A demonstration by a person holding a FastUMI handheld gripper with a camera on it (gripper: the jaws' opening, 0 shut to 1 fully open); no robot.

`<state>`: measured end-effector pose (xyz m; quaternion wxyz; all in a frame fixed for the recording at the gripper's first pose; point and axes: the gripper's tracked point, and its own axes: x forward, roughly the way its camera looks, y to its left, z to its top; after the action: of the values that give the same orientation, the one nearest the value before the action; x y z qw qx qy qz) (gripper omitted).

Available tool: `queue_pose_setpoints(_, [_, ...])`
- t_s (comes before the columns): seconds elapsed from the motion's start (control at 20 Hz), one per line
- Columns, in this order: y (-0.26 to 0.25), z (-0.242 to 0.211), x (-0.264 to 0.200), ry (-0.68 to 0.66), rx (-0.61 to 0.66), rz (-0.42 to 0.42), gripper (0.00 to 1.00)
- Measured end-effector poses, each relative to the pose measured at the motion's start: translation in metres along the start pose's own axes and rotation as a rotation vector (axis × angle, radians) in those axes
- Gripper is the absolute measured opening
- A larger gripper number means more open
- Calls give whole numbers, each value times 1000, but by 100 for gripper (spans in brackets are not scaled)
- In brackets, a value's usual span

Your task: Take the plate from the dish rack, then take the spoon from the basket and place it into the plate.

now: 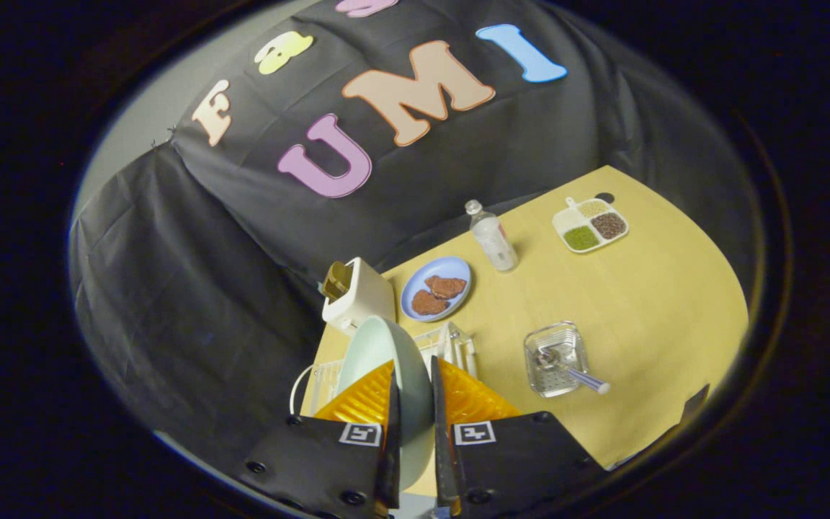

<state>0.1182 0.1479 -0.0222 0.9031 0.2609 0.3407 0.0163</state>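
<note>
In the gripper view, at the lower centre of the frame, we see our gripper (412, 404) clamped on the pale green plate (382, 353), held on edge above the white dish rack (451, 346). The spoon (570, 369) lies in the basket (555, 358), lower right.

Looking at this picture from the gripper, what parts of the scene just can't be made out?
- Dish rack: largely hidden behind the pale plate and the gripper, gripper view.
- Plate's lower edge: covered by the orange fingers pressing on both its sides.
- Spoon bowl in the basket: too small for detail.
- Divided tray contents: too small to identify.
- Toaster slot: dark inside.
</note>
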Motion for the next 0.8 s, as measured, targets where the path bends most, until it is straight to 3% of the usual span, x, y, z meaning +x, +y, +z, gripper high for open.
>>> queue_pose_setpoints(0.4, [-109, -43, -44, -11, 95, 49, 23])
queue_pose_setpoints(0.8, [-193, -108, -38, -20, 167, 47, 22])
